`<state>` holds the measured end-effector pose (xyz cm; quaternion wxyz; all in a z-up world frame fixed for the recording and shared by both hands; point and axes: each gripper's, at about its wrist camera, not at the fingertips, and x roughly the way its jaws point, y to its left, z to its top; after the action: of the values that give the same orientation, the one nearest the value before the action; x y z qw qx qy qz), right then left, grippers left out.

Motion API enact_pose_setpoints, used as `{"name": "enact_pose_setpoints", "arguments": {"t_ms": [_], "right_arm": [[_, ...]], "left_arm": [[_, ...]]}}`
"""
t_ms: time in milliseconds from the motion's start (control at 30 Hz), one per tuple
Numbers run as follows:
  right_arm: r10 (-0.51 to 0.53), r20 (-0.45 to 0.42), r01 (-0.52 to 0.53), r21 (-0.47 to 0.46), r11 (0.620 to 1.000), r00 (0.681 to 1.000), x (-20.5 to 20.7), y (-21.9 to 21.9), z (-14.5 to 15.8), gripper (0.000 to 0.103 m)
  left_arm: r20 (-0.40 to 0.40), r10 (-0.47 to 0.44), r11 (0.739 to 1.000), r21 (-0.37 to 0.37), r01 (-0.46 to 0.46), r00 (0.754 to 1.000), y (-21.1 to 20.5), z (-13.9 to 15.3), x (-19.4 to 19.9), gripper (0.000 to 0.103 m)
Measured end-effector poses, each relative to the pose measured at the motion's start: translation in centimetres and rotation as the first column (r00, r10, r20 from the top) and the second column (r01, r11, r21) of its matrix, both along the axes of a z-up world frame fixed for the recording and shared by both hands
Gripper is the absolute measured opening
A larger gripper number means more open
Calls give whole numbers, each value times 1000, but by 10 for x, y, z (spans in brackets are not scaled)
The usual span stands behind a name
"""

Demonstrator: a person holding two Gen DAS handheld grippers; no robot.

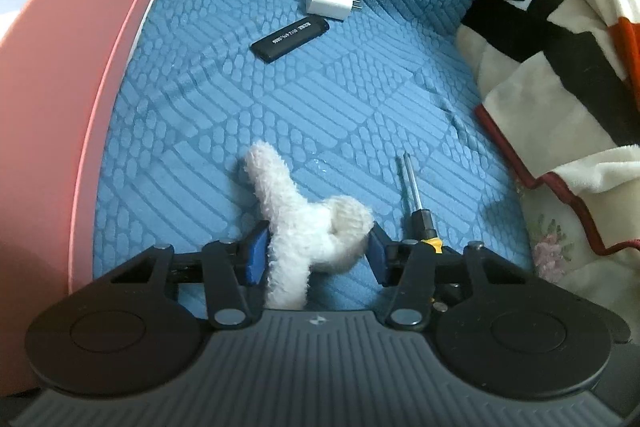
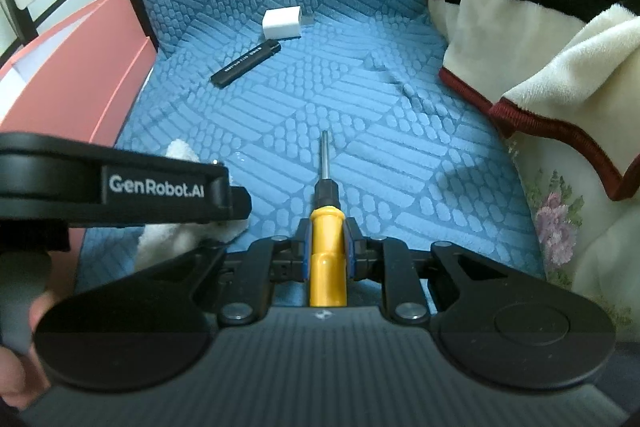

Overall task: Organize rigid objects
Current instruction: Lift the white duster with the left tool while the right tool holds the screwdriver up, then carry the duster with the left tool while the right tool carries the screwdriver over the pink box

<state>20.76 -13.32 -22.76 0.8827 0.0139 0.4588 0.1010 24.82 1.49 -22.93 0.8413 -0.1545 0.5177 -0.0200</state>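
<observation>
While left gripper [image 1: 316, 251] jaws pinch plush toy [image 1: 304, 223], right gripper [image 2: 327, 247] jaws pinch screwdriver [image 2: 326, 247]

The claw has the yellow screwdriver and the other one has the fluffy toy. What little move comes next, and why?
Probably lift the right gripper a little, raising the screwdriver. Its jaws look closed on the yellow handle, yet the metal tip seems to lie on the blue cushion. The charger and the black stick wait farther back, so it may belong there. The left gripper straddles the plush toy.
</observation>
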Motion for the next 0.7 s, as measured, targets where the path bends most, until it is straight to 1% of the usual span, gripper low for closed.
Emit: {"name": "enact_pose_setpoints", "arguments": {"t_ms": [100, 267, 467, 533, 600, 700], "right_arm": [[6, 9, -6, -1, 1000, 1000, -2, 1, 2, 21], [25, 29, -25, -1, 1000, 999, -9, 5, 9, 21], [41, 29, -42, 11, 999, 999, -19, 8, 20, 21], [53, 31, -53, 4, 999, 998, -21, 10, 25, 21], [54, 27, -54, -4, 999, 998, -21, 10, 31, 21], [40, 9, -40, 27, 999, 999, -24, 6, 41, 20]], "left_arm": [[4, -2, 1000, -10, 2, 1000, 3, 4, -3, 52], [19, -2, 1000, -23, 2, 1000, 12, 15, -12, 52], [26, -1, 999, -40, 2, 1000, 21, 26, -28, 52], [19, -9, 997, -77, 10, 1000, 23, 31, -31, 52], [16, 12, 996, -92, -10, 1000, 25, 36, -37, 52], [4, 20, 993, -117, -19, 1000, 29, 43, -45, 52]]}}
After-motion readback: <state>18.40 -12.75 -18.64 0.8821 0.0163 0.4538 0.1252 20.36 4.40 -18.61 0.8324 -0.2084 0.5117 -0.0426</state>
